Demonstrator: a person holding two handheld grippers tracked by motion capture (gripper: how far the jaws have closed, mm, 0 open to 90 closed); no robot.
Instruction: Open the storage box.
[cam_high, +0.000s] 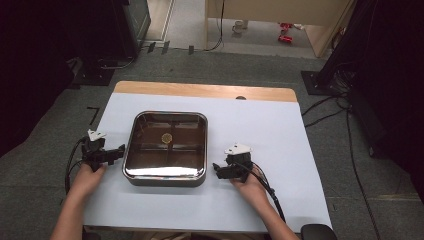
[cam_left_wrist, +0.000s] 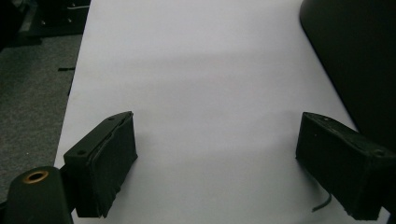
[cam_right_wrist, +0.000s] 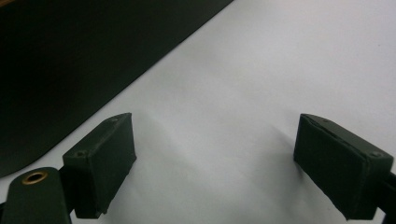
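A square stainless-steel pan (cam_high: 165, 148) with rounded corners sits near the middle of the bench (cam_high: 280, 130), which is covered by a pale sheet, and a small round yellowish thing (cam_high: 166, 137), too small to identify, lies on its floor. The left tool (cam_high: 116, 153) rests on the sheet just beside the pan's left wall, held low by the left hand (cam_high: 86, 179), and the right tool (cam_high: 220, 171) rests just beside the right wall near the front corner, in the right hand (cam_high: 250, 186). That mirrored placement reads as a setup for taking the pan from both sides at once, since it looks too wide for one tool to steady. In the left gripper view the left tool (cam_left_wrist: 212, 163) has its jaws spread wide over bare sheet, with the pan's dark wall (cam_left_wrist: 355, 60) off to one side and nothing between the pads. The right gripper view shows the same for the right tool (cam_right_wrist: 212, 163): jaws spread, empty, the pan's wall (cam_right_wrist: 84, 60) apart from them. No brand, label or writing is legible anywhere.
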